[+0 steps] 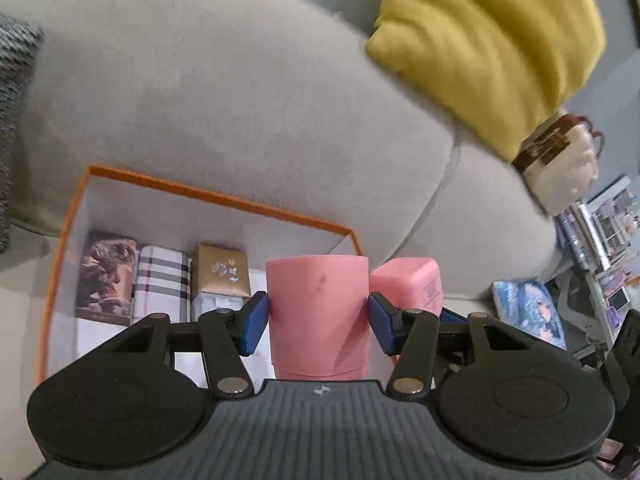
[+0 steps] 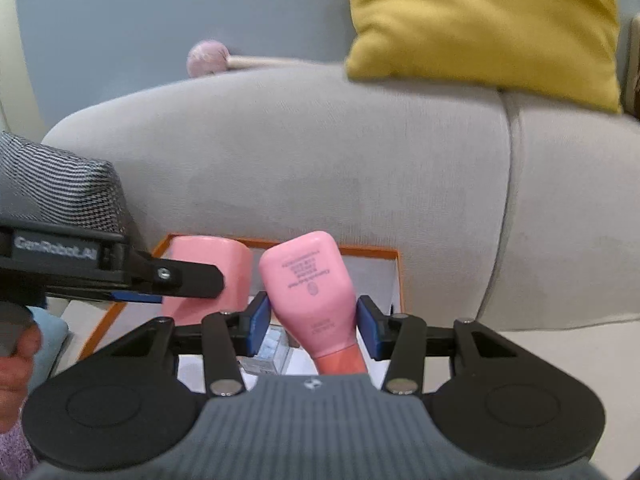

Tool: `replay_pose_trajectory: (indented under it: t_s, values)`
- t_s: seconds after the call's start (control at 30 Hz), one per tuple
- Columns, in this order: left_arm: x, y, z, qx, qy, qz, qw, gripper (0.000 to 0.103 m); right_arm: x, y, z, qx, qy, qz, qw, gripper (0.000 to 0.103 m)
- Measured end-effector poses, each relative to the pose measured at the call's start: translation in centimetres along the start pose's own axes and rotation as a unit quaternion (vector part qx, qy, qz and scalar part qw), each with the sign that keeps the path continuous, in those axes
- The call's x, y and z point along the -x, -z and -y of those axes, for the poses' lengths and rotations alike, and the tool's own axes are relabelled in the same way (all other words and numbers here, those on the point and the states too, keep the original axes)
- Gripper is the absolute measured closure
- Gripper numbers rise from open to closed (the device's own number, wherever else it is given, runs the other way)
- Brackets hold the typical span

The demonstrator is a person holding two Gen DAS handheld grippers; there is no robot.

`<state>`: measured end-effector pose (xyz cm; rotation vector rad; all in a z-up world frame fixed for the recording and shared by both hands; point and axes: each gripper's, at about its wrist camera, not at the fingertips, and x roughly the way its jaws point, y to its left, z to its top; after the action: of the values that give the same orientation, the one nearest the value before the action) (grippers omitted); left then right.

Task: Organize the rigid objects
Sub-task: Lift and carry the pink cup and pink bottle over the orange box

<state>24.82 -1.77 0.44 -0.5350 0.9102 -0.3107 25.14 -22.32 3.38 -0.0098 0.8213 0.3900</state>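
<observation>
- Already, in the left wrist view, three small boxes stand side by side against the far wall of the orange-edged box (image 1: pixel 216 196): a picture-printed box (image 1: pixel 105 276), a checked box (image 1: pixel 162 284) and a gold box (image 1: pixel 221 270). This part of the sorting looks done.
- The left gripper (image 1: pixel 318 312) has its blue pads pressed on both sides of a pink cup-shaped container (image 1: pixel 318 312), held upright above the open part of the box, near its right end.
- Well apart on the right, a blue printed pouch (image 1: pixel 528 312) lies on the sofa seat; I judge it may remain to be sorted.
- In the right wrist view, the right gripper (image 2: pixel 312 322) is closed around a pink bottle (image 2: pixel 308 288), which is tilted, base pointing away, over the right end of the same box.
- The pink container is just beside the bottle on the left; I cannot tell if they touch.
- To my judgement, both pink things are not yet set down, so placing them is what is left.
</observation>
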Motion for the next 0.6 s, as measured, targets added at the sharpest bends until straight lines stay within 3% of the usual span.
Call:
replay_pose_trajectory:
  t_s: [0.17,0.27,0.37,0.6]
  values:
    - [-4.7,-1.2,-1.2,0.019,0.001,-0.042,0.999,0.041,-2.3,-0.6,3.1,-0.054,0.001,-0.003,0.999,0.055]
    - [-7.6,-1.6,-1.6,0.017,-0.005,-0.079,0.9967,0.041,-3.7,-0.8,4.5,-0.08,-0.016,-0.027,0.996,0.055]
    - [-10.2,-1.9,-2.3,0.014,-0.015,-0.113,0.9934,0.041,-5.0,-0.4,4.5,-0.074,-0.021,-0.041,0.996,0.055]
    - [-13.1,-2.5,-2.9,-0.002,-0.032,-0.137,0.99,0.042,-7.0,-0.2,4.5,-0.071,-0.025,-0.047,0.996,0.055]
